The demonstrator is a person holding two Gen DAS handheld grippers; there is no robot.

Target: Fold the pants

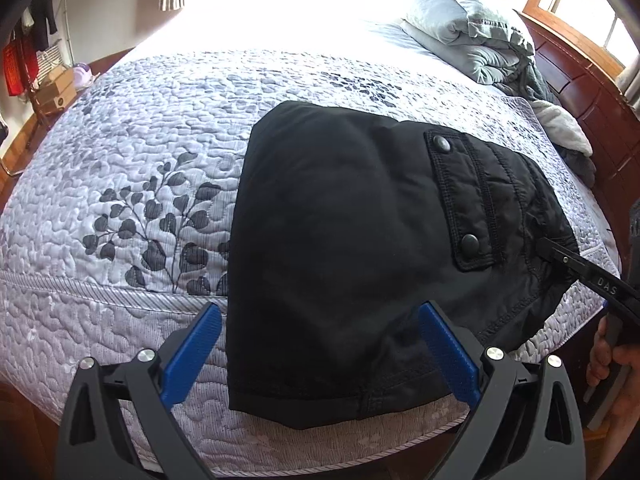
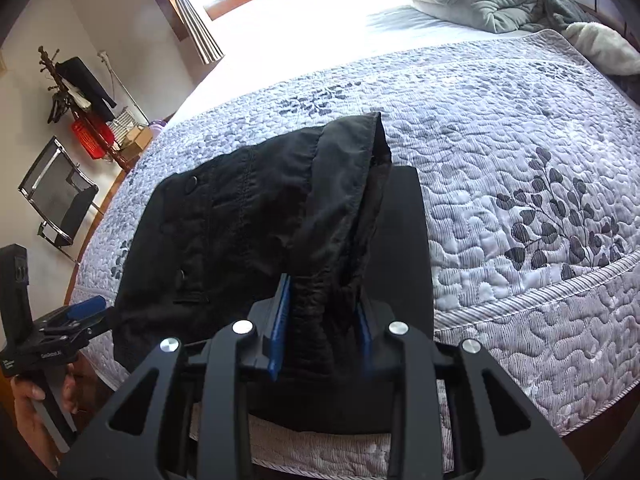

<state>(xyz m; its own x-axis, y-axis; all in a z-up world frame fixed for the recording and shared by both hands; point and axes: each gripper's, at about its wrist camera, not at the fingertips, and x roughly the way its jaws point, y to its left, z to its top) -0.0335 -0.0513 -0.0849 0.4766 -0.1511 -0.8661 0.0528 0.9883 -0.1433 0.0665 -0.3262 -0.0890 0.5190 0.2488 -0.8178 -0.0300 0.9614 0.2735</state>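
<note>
Black pants [image 1: 360, 248] lie folded into a compact stack on the quilted bed, snap-button pocket flap on top at the right. My left gripper [image 1: 316, 344] is open, its blue pads straddling the near edge of the stack without gripping it. My right gripper [image 2: 322, 320] is shut on a bunched fold of the pants [image 2: 280, 216] and lifts that edge off the stack. In the left wrist view the right gripper's finger [image 1: 576, 268] meets the pants at their right edge. In the right wrist view the left gripper [image 2: 84, 312] shows at the lower left.
The grey leaf-patterned quilt [image 1: 140, 184] covers the bed. Rumpled grey bedding and a pillow [image 1: 472, 36] lie at the far right by the wooden headboard [image 1: 592, 92]. A chair [image 2: 56, 196], a coat rack and a red crate [image 2: 90, 140] stand beside the bed.
</note>
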